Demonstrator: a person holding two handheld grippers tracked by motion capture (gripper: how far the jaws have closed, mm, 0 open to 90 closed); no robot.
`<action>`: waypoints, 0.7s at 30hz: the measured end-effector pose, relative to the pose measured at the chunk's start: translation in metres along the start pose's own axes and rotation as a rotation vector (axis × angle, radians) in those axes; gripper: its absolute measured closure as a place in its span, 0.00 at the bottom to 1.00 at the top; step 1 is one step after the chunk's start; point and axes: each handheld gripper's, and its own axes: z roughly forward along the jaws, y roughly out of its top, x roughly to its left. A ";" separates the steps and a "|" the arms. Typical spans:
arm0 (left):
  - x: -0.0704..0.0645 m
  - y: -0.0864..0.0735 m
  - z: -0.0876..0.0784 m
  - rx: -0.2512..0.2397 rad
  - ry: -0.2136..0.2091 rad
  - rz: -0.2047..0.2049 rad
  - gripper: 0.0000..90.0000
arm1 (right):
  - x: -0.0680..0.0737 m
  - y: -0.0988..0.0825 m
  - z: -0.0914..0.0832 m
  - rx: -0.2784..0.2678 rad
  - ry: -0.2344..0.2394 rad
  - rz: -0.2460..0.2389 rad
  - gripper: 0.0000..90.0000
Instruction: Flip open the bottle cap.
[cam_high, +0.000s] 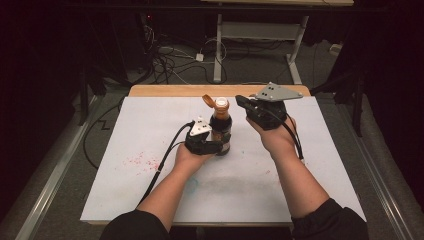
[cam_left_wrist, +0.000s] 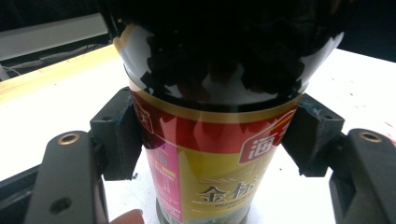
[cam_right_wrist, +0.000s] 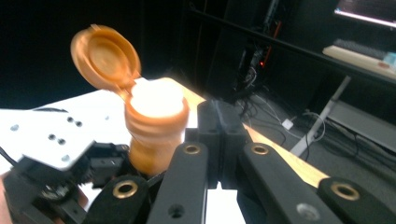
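Observation:
A dark sauce bottle (cam_high: 220, 127) stands upright near the middle of the white table. Its label (cam_left_wrist: 210, 163) is red and gold with printed characters. My left gripper (cam_high: 214, 142) is shut on the bottle's body, one pad (cam_left_wrist: 116, 135) pressing on each side. The orange flip cap (cam_high: 207, 101) is hinged open and tilts back to the left, baring the pale spout top (cam_right_wrist: 156, 99). My right gripper (cam_high: 242, 101) hovers just right of the bottle's neck at cap height. Its pads (cam_right_wrist: 219, 135) are pressed together with nothing between them.
The white table top (cam_high: 150, 165) carries red specks at the left and a faint teal mark near the front. A wooden strip (cam_high: 170, 90) edges the far side. Beyond it are cables (cam_high: 170, 57) on the floor and a desk frame (cam_high: 260, 35).

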 end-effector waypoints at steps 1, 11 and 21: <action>0.000 0.000 0.000 0.002 0.000 0.001 0.32 | -0.002 -0.003 -0.001 0.004 -0.004 0.004 1.00; 0.000 0.000 0.000 0.000 0.001 -0.002 0.32 | -0.014 -0.034 -0.006 0.041 -0.030 0.047 1.00; 0.000 0.000 0.000 -0.002 -0.002 -0.003 0.32 | -0.022 -0.062 -0.007 0.073 -0.039 0.090 1.00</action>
